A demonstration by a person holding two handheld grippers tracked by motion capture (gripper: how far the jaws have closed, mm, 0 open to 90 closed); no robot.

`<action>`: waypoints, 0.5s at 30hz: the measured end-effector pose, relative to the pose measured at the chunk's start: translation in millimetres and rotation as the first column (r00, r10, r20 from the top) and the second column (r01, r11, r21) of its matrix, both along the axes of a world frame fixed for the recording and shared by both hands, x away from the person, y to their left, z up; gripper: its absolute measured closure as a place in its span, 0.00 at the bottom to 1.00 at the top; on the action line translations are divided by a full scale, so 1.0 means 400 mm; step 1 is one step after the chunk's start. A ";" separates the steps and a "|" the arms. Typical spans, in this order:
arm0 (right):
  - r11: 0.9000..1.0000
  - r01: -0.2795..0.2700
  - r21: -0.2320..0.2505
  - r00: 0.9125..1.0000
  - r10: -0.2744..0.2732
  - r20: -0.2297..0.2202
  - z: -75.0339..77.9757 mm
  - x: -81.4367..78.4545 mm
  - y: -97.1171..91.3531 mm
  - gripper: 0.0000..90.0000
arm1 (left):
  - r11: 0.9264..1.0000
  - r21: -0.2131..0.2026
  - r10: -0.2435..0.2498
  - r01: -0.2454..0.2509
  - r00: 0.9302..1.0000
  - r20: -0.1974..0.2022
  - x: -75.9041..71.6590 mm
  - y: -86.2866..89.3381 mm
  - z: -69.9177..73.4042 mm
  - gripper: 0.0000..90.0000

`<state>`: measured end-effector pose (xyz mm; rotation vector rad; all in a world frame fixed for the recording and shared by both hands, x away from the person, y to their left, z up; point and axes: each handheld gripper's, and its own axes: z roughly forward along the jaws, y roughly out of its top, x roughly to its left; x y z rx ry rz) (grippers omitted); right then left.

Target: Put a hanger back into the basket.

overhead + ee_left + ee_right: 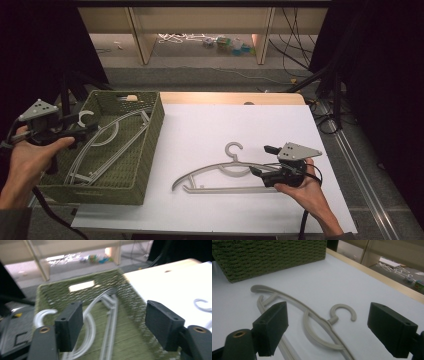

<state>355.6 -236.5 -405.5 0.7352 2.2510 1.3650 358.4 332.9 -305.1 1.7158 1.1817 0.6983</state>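
Observation:
A grey plastic hanger lies slanted inside the green woven basket at the table's left. My left gripper hovers over the basket's left rim, held in a hand. Its jaws stand open with nothing between them. In the left gripper view the hanger lies below the left gripper, on the basket floor. A second grey hanger lies flat on the white table. My right gripper is at its right end, open. In the right gripper view this hanger runs between the wide-apart jaws of the right gripper, untouched.
The white table top has a wooden strip along its far edge. The basket stands beyond the hanger in the right gripper view. Shelving legs and loose cables sit on the floor behind. Dark stands flank both sides.

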 end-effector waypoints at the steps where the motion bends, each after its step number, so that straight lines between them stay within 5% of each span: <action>1: 1.000 0.000 0.000 1.000 0.000 0.001 0.000 0.000 0.000 0.20 | 1.000 -0.019 -0.007 0.007 1.000 0.011 -0.010 -0.011 0.002 0.31; 5: 1.000 -0.002 -0.008 1.000 0.002 -0.006 0.002 -0.002 -0.001 0.20 | 0.996 -0.064 -0.063 0.067 0.996 0.060 -0.060 -0.083 0.006 0.30; 9: 1.000 0.001 -0.004 1.000 -0.001 -0.003 0.000 -0.001 0.001 0.20 | 0.986 -0.063 -0.146 0.151 0.986 0.083 -0.106 -0.167 -0.004 0.29; 15: 1.000 -0.003 -0.005 1.000 0.003 -0.007 0.001 -0.003 0.000 0.19 | 0.973 -0.085 -0.208 0.216 0.974 0.089 -0.147 -0.250 -0.034 0.28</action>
